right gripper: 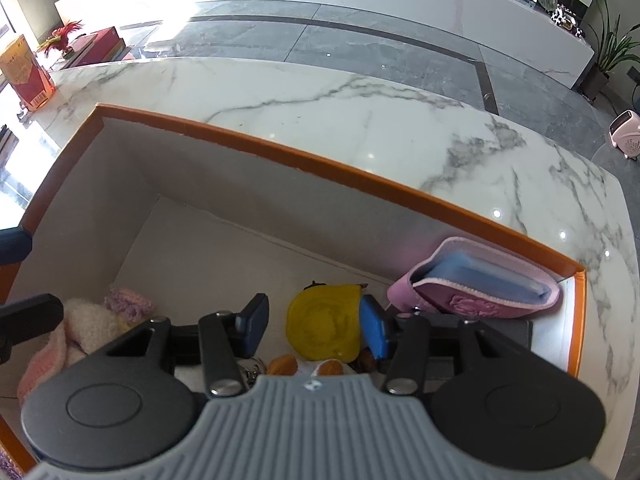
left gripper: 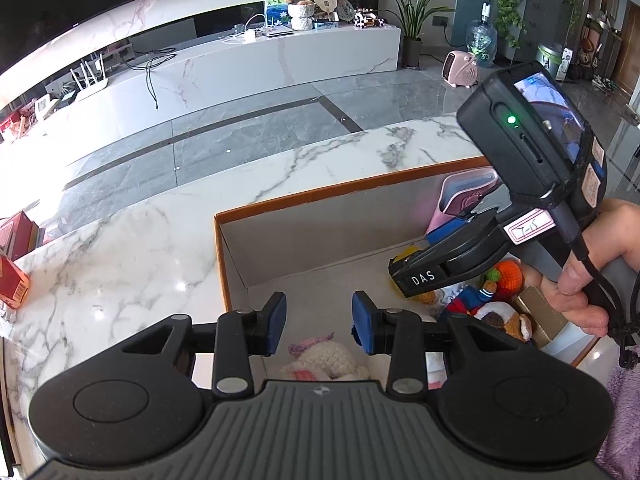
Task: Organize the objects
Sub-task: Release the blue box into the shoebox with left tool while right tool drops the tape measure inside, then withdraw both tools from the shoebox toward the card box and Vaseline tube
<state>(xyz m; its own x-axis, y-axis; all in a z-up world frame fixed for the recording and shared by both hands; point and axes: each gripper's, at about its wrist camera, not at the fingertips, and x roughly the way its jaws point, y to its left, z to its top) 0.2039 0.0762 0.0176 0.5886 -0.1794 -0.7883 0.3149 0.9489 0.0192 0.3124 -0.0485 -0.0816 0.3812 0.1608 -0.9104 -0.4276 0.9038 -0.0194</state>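
Observation:
An orange-rimmed cardboard box [left gripper: 304, 196] [right gripper: 280, 148] stands on the marble table. My left gripper [left gripper: 319, 318] is open and empty above the box's left end, over a white and pink knitted toy [left gripper: 324, 362] [right gripper: 80, 328]. My right gripper [right gripper: 314, 326] is open and empty inside the box, just above a yellow knitted toy [right gripper: 324, 326]; it shows from outside in the left wrist view [left gripper: 424, 276]. A pink pouch [right gripper: 480, 284] [left gripper: 466, 196] holding a blue item leans in the far right corner. Small crochet toys [left gripper: 500, 296] lie at the box's right.
The marble table [left gripper: 120, 264] [right gripper: 360, 120] surrounds the box. A red and orange carton [left gripper: 12, 280] [right gripper: 26, 76] stands at its far left edge. Beyond is grey floor, a white TV bench and a pink heater [left gripper: 460, 68].

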